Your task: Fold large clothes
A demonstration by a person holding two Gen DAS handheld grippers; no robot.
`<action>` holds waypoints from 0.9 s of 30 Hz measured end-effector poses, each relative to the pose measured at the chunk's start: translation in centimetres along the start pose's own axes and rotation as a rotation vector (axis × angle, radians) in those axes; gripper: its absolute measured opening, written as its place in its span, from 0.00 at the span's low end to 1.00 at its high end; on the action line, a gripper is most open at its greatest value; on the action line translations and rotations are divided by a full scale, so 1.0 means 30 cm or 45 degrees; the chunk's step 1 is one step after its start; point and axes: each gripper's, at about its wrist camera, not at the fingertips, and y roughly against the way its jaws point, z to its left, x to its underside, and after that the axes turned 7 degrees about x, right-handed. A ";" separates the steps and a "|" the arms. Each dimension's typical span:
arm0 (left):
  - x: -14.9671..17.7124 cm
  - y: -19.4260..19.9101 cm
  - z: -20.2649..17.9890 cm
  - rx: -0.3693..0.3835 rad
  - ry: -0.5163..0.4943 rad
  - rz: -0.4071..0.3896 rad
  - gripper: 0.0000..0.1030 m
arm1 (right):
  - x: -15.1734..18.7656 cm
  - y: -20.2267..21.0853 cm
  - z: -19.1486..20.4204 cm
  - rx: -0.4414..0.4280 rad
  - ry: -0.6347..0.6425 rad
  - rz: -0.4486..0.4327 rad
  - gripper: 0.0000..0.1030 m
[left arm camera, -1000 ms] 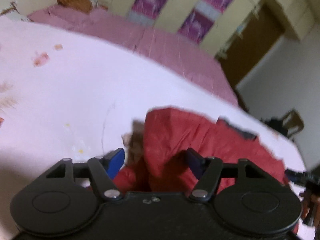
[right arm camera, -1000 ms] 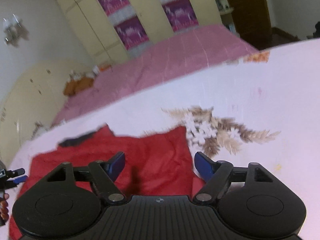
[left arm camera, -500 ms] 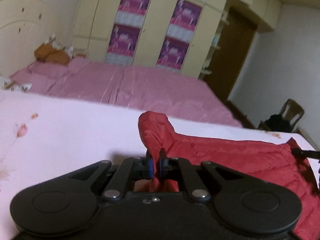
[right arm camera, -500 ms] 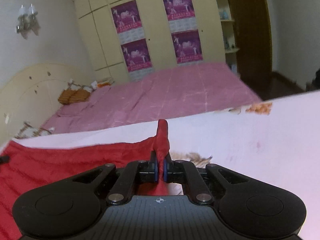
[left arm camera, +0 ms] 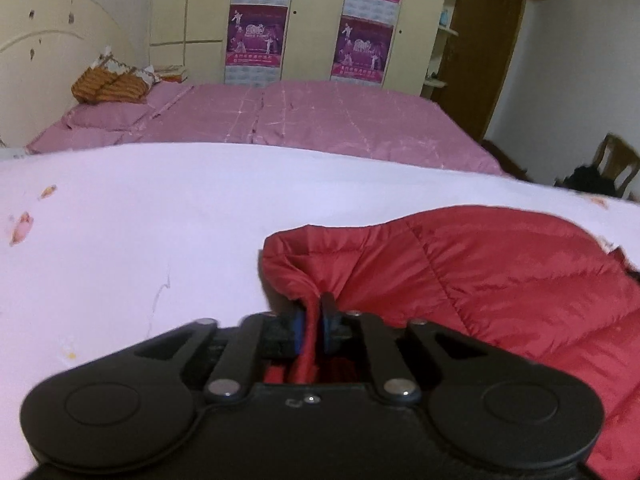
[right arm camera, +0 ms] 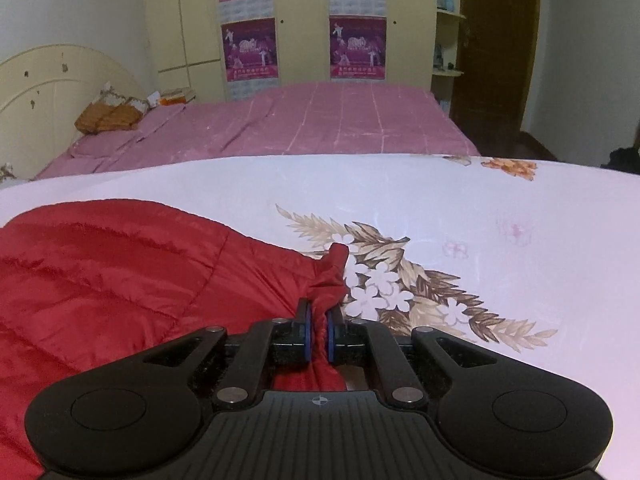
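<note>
A red quilted jacket (left arm camera: 480,272) lies spread on a white floral bedsheet (left arm camera: 140,220). My left gripper (left arm camera: 311,320) pinches a bunched edge at the jacket's left end. Its blue pads press red fabric between them, though the jaws are opening slightly. In the right wrist view the same jacket (right arm camera: 120,272) stretches away to the left. My right gripper (right arm camera: 317,332) is shut on a gathered corner of it, and a small tuft sticks up past the pads over the brown leaf print on the sheet (right arm camera: 480,208).
A second bed with a pink cover (left arm camera: 320,120) stands just beyond the white one, with an orange-brown bundle (left arm camera: 108,86) on its pillow. Behind it are a cream wardrobe with purple posters (left arm camera: 256,36) and a brown door (left arm camera: 488,40). A wooden chair (left arm camera: 616,160) stands at far right.
Both grippers went from open over the jacket to shut on its edges. The pinched fabric stood up higher half a second ago and now sits lower, with the jacket drawn flatter between them.
</note>
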 end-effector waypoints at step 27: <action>0.561 0.630 -0.037 0.158 0.976 -0.278 0.78 | 0.529 0.667 -0.282 -0.382 -1.145 0.106 0.83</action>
